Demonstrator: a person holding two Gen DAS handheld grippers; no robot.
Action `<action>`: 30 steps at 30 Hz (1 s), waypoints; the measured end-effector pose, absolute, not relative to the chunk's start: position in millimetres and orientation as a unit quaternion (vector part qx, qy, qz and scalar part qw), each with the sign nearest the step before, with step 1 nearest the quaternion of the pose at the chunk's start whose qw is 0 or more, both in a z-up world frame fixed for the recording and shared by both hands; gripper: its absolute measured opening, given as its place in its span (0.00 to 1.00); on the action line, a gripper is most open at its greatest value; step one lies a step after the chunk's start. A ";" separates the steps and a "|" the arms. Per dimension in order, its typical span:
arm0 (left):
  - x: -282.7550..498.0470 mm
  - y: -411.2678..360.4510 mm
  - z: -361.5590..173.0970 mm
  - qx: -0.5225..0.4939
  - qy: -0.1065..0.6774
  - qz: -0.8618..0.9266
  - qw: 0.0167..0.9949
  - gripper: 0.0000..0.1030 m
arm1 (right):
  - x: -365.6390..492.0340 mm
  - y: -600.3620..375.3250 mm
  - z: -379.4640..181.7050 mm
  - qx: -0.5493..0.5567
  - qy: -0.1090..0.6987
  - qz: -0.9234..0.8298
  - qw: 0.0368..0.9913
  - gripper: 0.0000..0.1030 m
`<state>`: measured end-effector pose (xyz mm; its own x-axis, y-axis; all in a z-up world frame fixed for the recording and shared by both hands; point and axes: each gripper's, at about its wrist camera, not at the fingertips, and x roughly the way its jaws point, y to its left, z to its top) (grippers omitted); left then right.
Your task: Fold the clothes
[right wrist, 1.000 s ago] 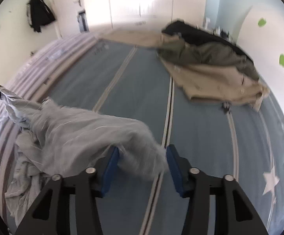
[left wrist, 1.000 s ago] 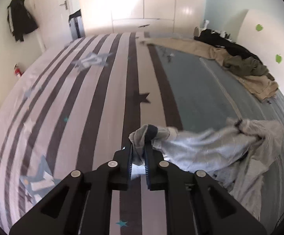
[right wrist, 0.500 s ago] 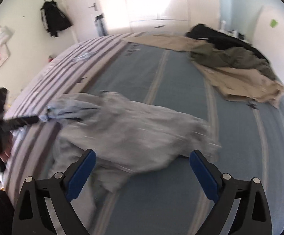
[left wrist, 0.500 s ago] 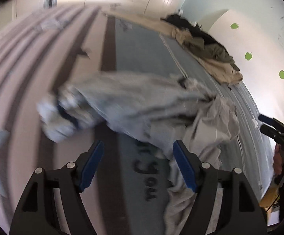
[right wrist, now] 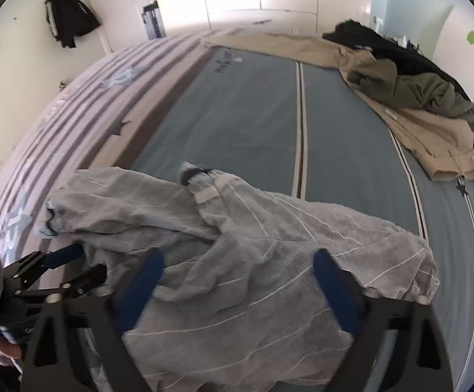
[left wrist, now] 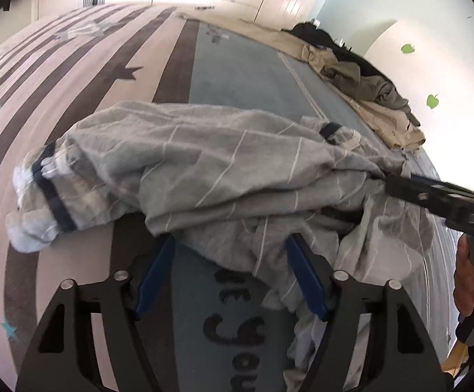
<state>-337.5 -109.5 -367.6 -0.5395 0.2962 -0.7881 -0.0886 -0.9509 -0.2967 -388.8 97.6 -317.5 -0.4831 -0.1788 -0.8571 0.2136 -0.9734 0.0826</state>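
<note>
**Both grippers loose over a crumpled grey top**

Left wrist view: our left gripper (left wrist: 228,276) has its jaws apart and closing. The near edge of the grey top (left wrist: 204,170) droops between the blue pads (left wrist: 153,274), but neither pad presses on it, so nothing is held. The top lies in a heap on the bed cover (left wrist: 246,75), across the line where the striped half meets the blue half. One cuffed sleeve (left wrist: 40,196) trails out to the left over the stripes. At the right edge the other gripper (left wrist: 439,196) reaches in against the cloth, with a hand (left wrist: 465,277) below it.

Right wrist view: our right gripper (right wrist: 237,285) is also parted and closing. The grey top (right wrist: 253,261) spreads under and between its pads (right wrist: 333,289), and we see no pinch on it. A second cuff (right wrist: 197,179) is bunched near the middle of the heap. The left gripper (right wrist: 57,271) shows at the lower left, by the garment's edge. A pile of tan and dark clothes (right wrist: 416,98) sits well apart at the far right.

We judge the main risk to be a bad grab. The cloth is layered and twisted, so closing here could catch several folds at once, or only a loose wrinkle. Then lifting would drag the heap instead of spreading it. The buried sleeve could also stay trapped inside the fold.
</note>
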 end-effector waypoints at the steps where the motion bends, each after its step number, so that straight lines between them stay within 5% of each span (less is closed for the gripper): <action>1: -338.0 -109.7 -368.1 -0.467 -0.109 0.871 0.111 0.49 | -390.3 99.1 -321.9 0.499 0.022 -0.860 0.107 0.49; 3: -338.4 -105.0 -367.6 -0.462 -0.093 0.875 0.110 0.40 | -391.1 102.6 -328.4 0.505 0.030 -0.857 0.096 0.34; 6: -336.0 -96.5 -363.5 -0.442 -0.067 0.887 0.111 0.17 | -389.5 103.9 -333.4 0.507 0.038 -0.855 0.103 0.22; 9: -336.8 -96.3 -359.2 -0.435 -0.060 0.892 0.107 0.05 | -385.1 104.8 -333.8 0.504 0.042 -0.856 0.109 0.09; 30: -304.5 -139.6 -275.9 -0.346 -0.016 0.937 0.049 0.02 | -322.1 198.6 -262.8 0.442 0.045 -0.887 0.128 0.06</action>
